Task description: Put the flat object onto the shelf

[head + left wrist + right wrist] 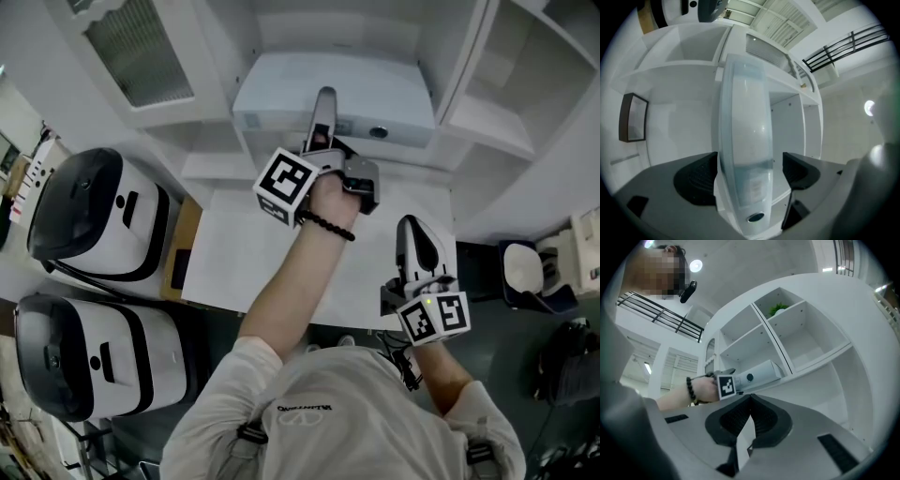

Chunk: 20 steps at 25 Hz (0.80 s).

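The flat object is a long white box point(375, 98) with a small round dark spot on its end, lying on a board of the white shelf unit point(487, 122). My left gripper point(324, 98) reaches in over the box end. In the left gripper view the box point(745, 140) stands edge-on between the open jaws of the left gripper point(747, 176); a gap shows at the right pad point(799, 168). My right gripper point(412, 230) hangs back over the white table point(234, 253), shut on nothing. In the right gripper view, past the right gripper point(750, 397), the box point(761, 371) rests on the shelf.
Two large white-and-black rounded devices point(94, 220) point(84, 356) stand at the left. A dark framed panel point(633, 117) hangs on the shelf's left wall. A green plant point(778, 309) sits in an upper compartment. Dark bags point(525, 272) lie on the floor at the right.
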### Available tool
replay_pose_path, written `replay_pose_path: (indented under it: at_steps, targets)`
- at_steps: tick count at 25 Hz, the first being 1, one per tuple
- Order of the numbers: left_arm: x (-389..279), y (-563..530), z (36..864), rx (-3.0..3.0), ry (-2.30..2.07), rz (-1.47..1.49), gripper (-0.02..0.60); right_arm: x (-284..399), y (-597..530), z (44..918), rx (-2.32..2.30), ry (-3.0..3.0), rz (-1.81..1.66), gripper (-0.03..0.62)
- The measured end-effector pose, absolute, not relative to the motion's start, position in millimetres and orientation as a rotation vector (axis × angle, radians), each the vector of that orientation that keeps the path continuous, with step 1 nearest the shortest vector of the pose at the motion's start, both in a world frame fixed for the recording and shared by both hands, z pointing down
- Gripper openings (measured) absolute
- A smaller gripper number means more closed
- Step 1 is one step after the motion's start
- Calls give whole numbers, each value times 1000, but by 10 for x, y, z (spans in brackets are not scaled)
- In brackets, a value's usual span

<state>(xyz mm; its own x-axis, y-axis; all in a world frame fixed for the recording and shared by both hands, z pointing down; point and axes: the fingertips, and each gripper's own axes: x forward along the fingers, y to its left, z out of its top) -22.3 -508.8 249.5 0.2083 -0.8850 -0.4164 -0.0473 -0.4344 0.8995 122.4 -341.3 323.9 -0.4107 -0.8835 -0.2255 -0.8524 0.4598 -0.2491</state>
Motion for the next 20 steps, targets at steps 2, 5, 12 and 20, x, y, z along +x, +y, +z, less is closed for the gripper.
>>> replay_pose_path:
  at_steps: [2, 5, 12, 20]
  targets:
    - [-322, -4877, 2495, 1749, -882, -1323, 417, 1168, -3441, 3106, -1448, 2389, -107, 11]
    - [-468, -4570, 2565, 1950, -1024, -1162, 397, 1040, -3496, 2932, -1395, 2404, -79, 11]
    - [-491, -4306, 2316, 2596, -1543, -612, 118, 657, -3822, 2574, -1348, 2485, -24, 11]
    - [-296, -4634, 2474, 2707, -1653, -318, 5, 510, -4388, 2444, -1507, 2531, 47, 11]
